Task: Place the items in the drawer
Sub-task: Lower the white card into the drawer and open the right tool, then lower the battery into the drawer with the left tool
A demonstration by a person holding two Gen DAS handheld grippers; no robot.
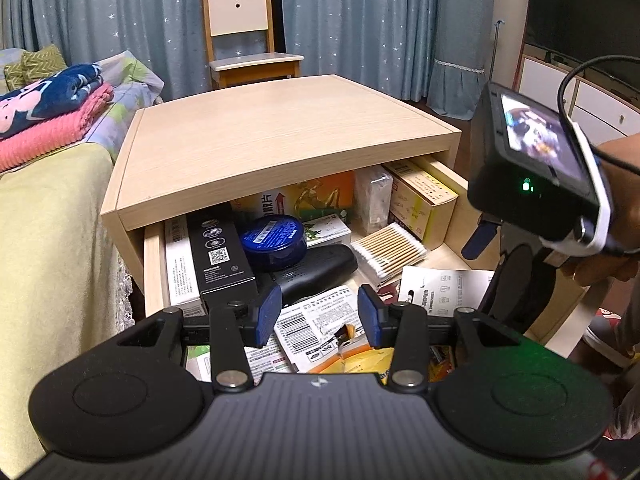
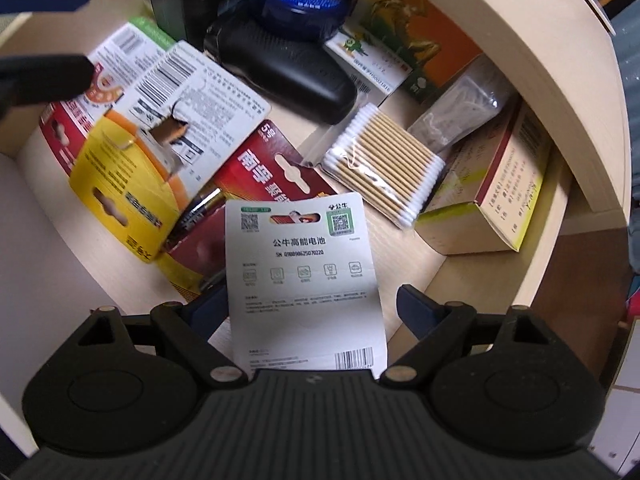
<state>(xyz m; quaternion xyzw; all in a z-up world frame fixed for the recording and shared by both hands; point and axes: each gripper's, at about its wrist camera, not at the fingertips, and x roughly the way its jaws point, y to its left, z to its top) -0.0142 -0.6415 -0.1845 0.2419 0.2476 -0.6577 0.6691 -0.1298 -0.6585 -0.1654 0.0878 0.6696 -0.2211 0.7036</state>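
The open drawer (image 1: pixel 154 264) of a light wood nightstand (image 1: pixel 260 140) holds several items. A white battery card (image 2: pixel 308 280) lies at the drawer's near right, between the spread fingers of my right gripper (image 2: pixel 314 306). Its right finger stands clear of the card, so the gripper is open. The same card (image 1: pixel 440 288) shows in the left wrist view, below the right gripper's blue finger (image 1: pixel 480 238). My left gripper (image 1: pixel 320 312) hovers open and empty over printed packs at the drawer's front.
Inside are cotton swabs (image 2: pixel 384 168), a black case (image 2: pixel 288 68), a blue tin (image 1: pixel 274 240), a black box (image 1: pixel 222 256), red (image 2: pixel 264 168) and yellow (image 2: pixel 120 196) battery packs, and medicine boxes (image 2: pixel 500 208). A bed (image 1: pixel 48 240) lies left, a chair (image 1: pixel 244 40) behind.
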